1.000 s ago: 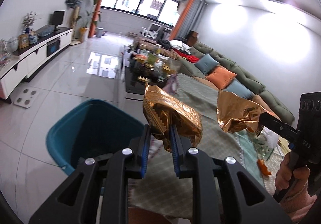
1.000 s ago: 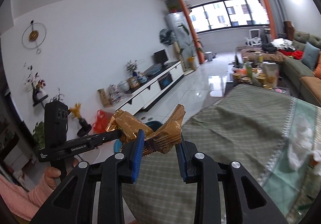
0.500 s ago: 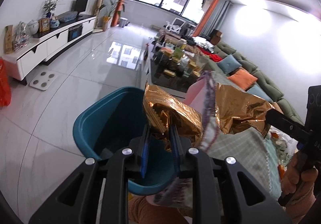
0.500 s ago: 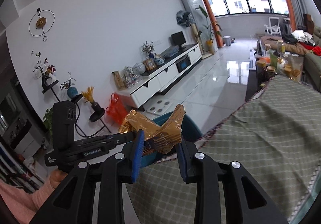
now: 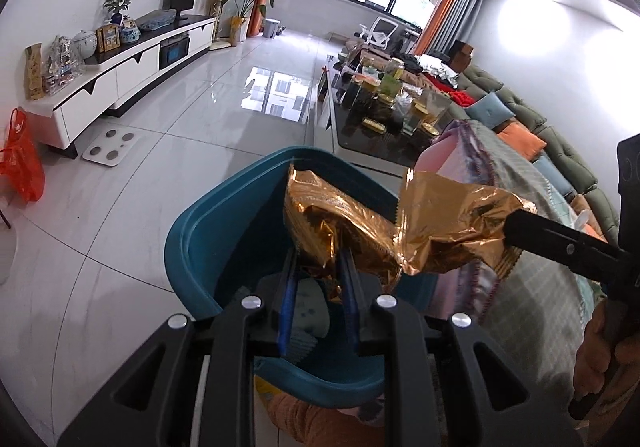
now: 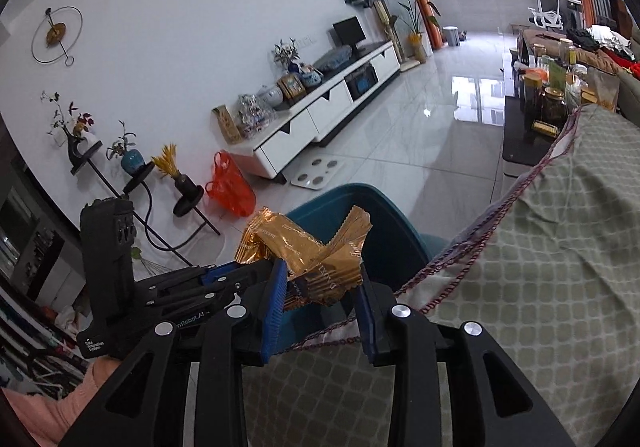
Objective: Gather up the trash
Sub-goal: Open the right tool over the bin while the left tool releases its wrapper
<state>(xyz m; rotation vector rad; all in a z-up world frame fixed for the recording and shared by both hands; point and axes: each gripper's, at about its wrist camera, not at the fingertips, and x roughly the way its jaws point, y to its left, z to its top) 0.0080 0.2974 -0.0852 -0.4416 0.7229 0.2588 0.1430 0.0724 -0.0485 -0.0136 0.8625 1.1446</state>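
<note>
My left gripper is shut on a crumpled gold foil wrapper and holds it over the open teal bin. My right gripper is shut on a second gold foil wrapper, also above the teal bin. In the left wrist view the right gripper's fingers hold that second wrapper just right of mine, the two wrappers touching. The left gripper shows in the right wrist view with its wrapper. Pale trash lies in the bin.
The bin stands on the white tiled floor beside a table under a green checked cloth. A dark coffee table with jars, a green sofa, a white TV cabinet, an orange bag and a floor scale are around.
Both grippers have moved left off the table with their wrappers and now hang over the bin's opening. Each has kept its wrapper.
</note>
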